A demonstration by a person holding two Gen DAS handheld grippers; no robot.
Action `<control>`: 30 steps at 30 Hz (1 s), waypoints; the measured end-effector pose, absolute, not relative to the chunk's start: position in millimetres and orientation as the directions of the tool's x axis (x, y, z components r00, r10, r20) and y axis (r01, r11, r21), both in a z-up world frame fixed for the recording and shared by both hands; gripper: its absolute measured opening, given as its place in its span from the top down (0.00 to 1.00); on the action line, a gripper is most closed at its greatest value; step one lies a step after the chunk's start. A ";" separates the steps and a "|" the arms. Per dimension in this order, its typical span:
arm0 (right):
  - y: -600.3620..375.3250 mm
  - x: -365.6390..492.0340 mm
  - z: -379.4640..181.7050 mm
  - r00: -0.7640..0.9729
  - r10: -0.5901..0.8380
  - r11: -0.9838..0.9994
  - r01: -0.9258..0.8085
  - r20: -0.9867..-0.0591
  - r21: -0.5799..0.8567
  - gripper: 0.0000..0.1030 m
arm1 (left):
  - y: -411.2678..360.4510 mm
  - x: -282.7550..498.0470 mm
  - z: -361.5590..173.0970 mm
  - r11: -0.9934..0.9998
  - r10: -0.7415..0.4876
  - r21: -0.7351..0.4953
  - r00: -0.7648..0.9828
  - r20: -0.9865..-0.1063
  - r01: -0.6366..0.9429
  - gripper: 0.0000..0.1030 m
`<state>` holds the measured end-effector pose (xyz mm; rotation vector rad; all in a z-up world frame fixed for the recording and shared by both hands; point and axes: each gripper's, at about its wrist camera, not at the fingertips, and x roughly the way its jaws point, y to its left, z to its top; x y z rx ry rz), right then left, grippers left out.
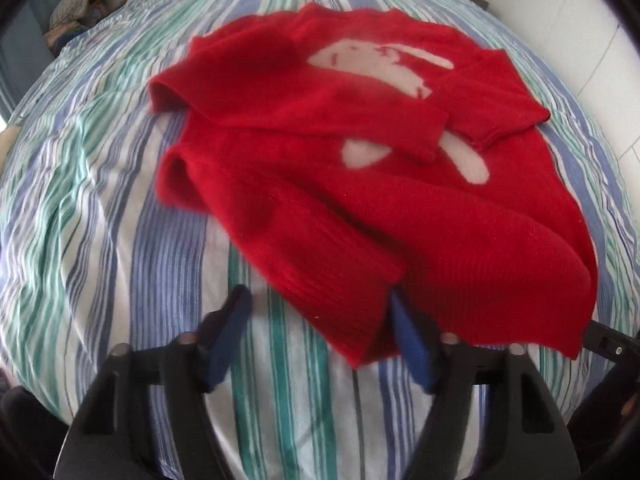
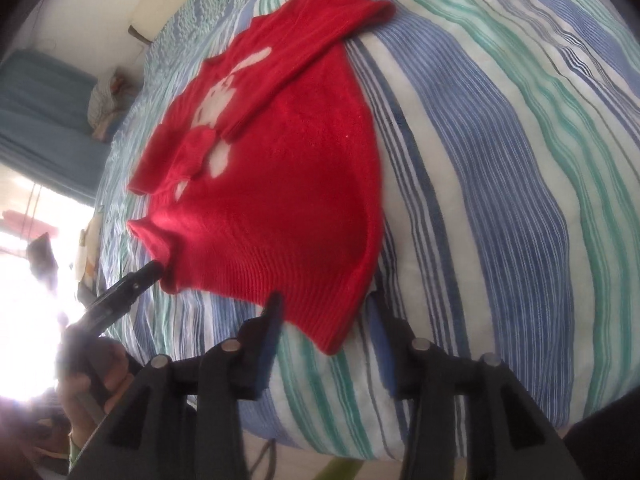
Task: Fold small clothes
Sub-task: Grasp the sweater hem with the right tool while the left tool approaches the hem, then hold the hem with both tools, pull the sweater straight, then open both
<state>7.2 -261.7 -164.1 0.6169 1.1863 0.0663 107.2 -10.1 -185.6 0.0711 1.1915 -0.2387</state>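
A small red sweater (image 1: 360,184) with a white rabbit figure lies on the striped bed, both sleeves folded across its chest. My left gripper (image 1: 320,300) is open with its jaws wide, at the hem's near left corner, the right finger under the cloth edge. In the right wrist view the sweater (image 2: 280,184) spreads ahead and my right gripper (image 2: 324,304) is open, its jaws either side of the hem's near corner. The left gripper (image 2: 140,280) shows there at the hem's other corner, touching the cloth.
The bed cover (image 1: 100,200) has blue, green and white stripes and is wrinkled. A pile of clothes (image 1: 76,4) lies at the far left by a wall. A bright window (image 2: 24,280) glares at the left of the right wrist view.
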 end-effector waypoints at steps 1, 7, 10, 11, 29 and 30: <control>-260.0 6.9 -164.8 0.393 0.362 0.837 0.263 -0.846 0.480 0.43 | -4.1 107.6 -186.0 0.968 -0.206 -0.142 0.326 -0.923 0.208 0.85; -257.1 13.3 -185.0 0.378 0.373 0.861 0.199 -0.848 0.468 0.61 | 65.1 70.3 -142.7 0.916 -0.401 -0.386 0.295 -0.867 0.110 0.91; -265.8 7.4 -176.7 0.364 0.405 0.856 0.172 -0.839 0.488 0.84 | 90.7 44.7 -132.5 0.921 -0.390 -0.373 0.271 -0.880 0.115 0.73; -269.7 3.5 -171.8 0.365 0.404 0.858 0.167 -0.839 0.486 0.84 | 94.3 40.4 -133.7 0.929 -0.370 -0.351 0.266 -0.890 0.118 0.62; -263.7 3.1 -196.6 0.352 0.552 0.781 0.100 -0.756 0.617 0.96 | 80.3 57.0 -168.6 0.945 -0.321 -0.298 0.222 -0.920 0.132 0.96; -269.6 -1.0 -187.5 0.354 0.537 0.791 0.105 -0.766 0.603 0.96 | 83.7 54.5 -160.5 0.943 -0.327 -0.302 0.230 -0.917 0.140 0.96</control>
